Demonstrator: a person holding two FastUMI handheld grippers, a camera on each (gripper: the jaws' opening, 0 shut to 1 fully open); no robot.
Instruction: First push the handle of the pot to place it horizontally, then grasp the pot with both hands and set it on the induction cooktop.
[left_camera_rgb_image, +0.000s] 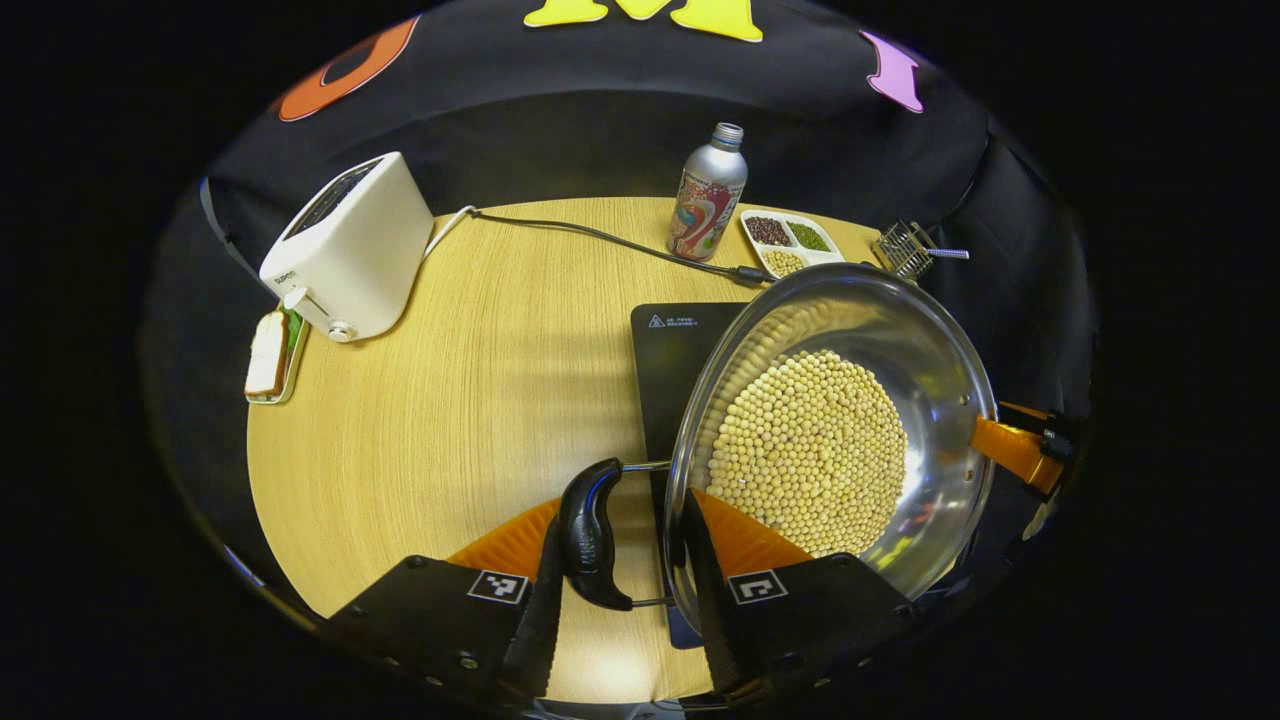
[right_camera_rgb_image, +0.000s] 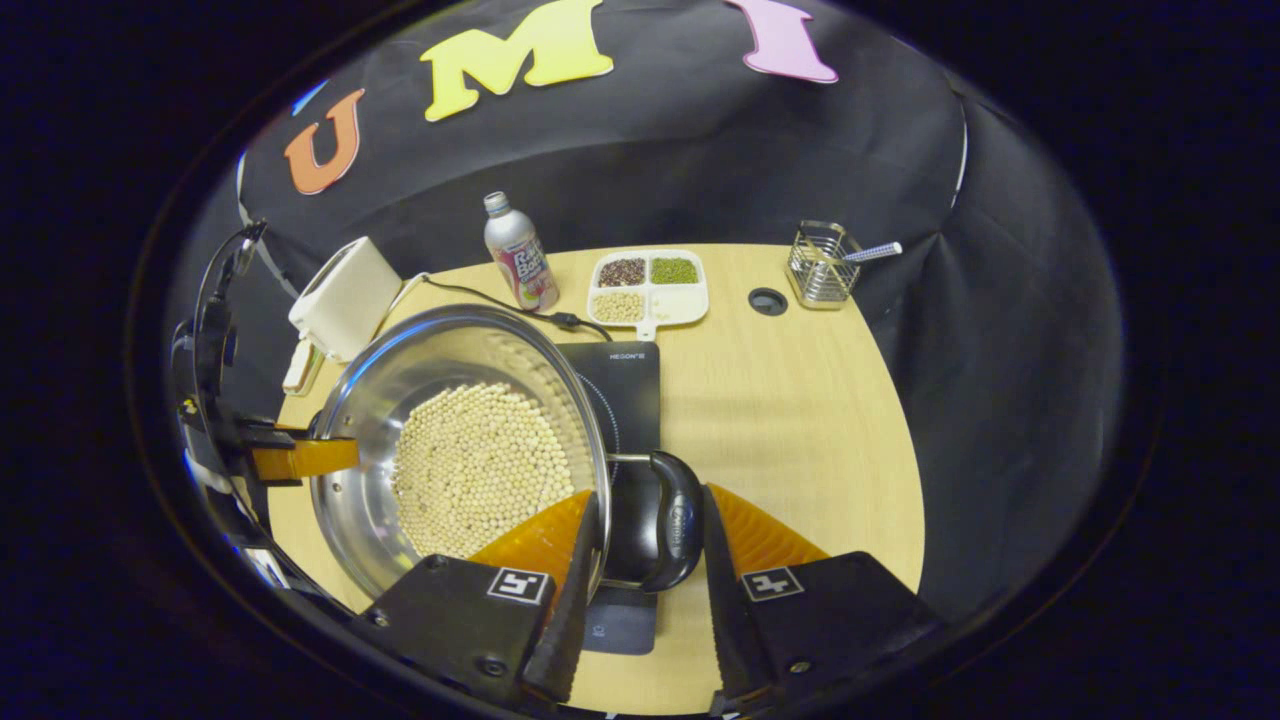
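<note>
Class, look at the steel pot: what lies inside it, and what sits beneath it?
Inside the pot: a round layer of pale beans, covering its base. Beneath it: the black induction cooktop, partly hidden by the pot.

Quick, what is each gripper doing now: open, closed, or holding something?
Left gripper: closed on the pot's black handle.
Right gripper: closed on the opposite handle, the pot above the induction cooktop.
</note>
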